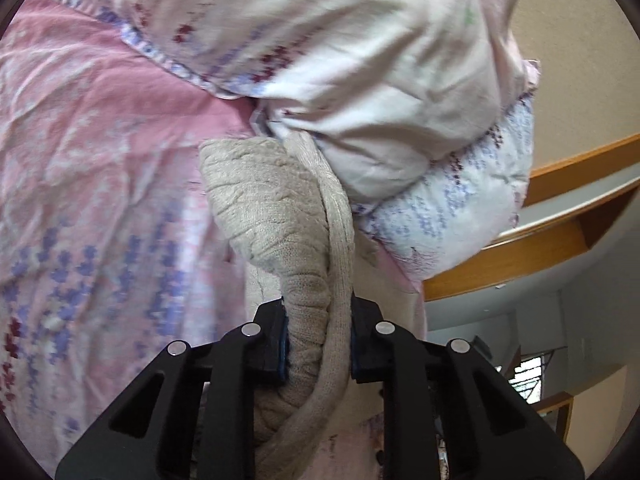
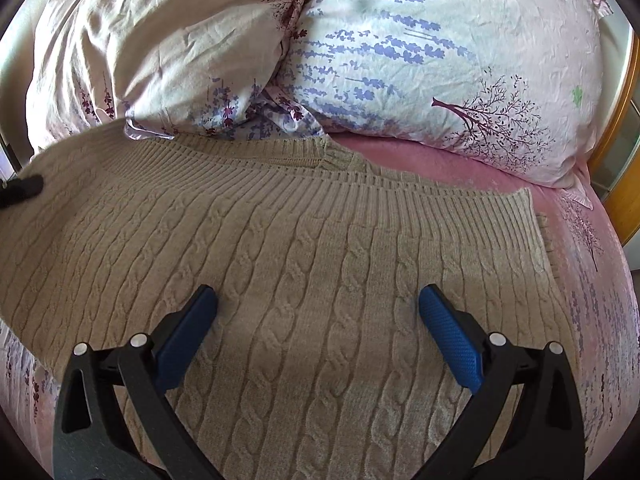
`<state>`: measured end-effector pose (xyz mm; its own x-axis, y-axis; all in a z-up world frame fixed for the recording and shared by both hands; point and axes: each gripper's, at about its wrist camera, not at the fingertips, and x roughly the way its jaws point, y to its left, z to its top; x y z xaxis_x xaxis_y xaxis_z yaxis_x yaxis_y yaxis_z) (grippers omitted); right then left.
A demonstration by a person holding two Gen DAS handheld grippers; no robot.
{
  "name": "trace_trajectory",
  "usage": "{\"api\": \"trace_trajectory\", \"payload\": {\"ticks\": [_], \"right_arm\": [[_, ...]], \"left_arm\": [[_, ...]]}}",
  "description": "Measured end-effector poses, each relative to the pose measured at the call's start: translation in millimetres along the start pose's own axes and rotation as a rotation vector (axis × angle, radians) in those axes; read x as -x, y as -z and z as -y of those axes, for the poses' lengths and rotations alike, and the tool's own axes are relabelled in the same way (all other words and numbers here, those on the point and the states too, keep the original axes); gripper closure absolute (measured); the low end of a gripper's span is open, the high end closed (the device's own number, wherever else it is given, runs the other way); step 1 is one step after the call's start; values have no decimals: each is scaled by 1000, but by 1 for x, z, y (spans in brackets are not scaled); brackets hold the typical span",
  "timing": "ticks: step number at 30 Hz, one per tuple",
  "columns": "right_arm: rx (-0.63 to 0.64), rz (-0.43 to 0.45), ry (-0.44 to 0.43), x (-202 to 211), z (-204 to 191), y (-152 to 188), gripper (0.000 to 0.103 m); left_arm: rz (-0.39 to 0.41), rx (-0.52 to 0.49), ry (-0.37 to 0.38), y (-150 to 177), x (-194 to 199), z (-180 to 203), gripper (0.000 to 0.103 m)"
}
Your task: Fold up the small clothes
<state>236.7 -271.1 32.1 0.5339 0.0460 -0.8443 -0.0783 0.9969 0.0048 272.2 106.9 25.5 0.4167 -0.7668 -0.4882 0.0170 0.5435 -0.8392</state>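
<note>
A beige cable-knit sweater (image 2: 280, 232) lies spread flat on the bed, its ribbed hem toward the pillows. My right gripper (image 2: 318, 300) is open above its middle, blue fingertips (image 2: 430, 300) set wide apart and resting on or just over the knit, with nothing pinched. In the left wrist view a bunched fold of the same sweater (image 1: 272, 208) runs up between the black fingers, and my left gripper (image 1: 318, 312) is shut on it, lifting that part off the pink sheet. A black piece (image 2: 20, 190) shows at the sweater's left edge in the right wrist view.
Two floral pillows (image 2: 420, 52) (image 2: 160, 40) lie just past the sweater's hem. The pink floral sheet (image 2: 580, 248) covers the bed. A wooden frame (image 2: 624, 92) borders the right side, and in the left wrist view a wooden ledge (image 1: 520, 248) stands past the pillow (image 1: 360, 60).
</note>
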Motion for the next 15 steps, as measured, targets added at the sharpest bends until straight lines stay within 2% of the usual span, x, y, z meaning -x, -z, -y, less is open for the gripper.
{"api": "trace_trajectory", "payload": {"ticks": [3, 8, 15], "right_arm": [[-6, -1, -25, 5, 4, 1, 2], [-10, 13, -54, 16, 20, 6, 2], [-89, 68, -111, 44, 71, 20, 2]], "left_arm": [[-3, -13, 43, 3, -6, 16, 83], [-13, -29, 160, 10, -24, 47, 83], [-64, -55, 236, 27, -64, 87, 83]]}}
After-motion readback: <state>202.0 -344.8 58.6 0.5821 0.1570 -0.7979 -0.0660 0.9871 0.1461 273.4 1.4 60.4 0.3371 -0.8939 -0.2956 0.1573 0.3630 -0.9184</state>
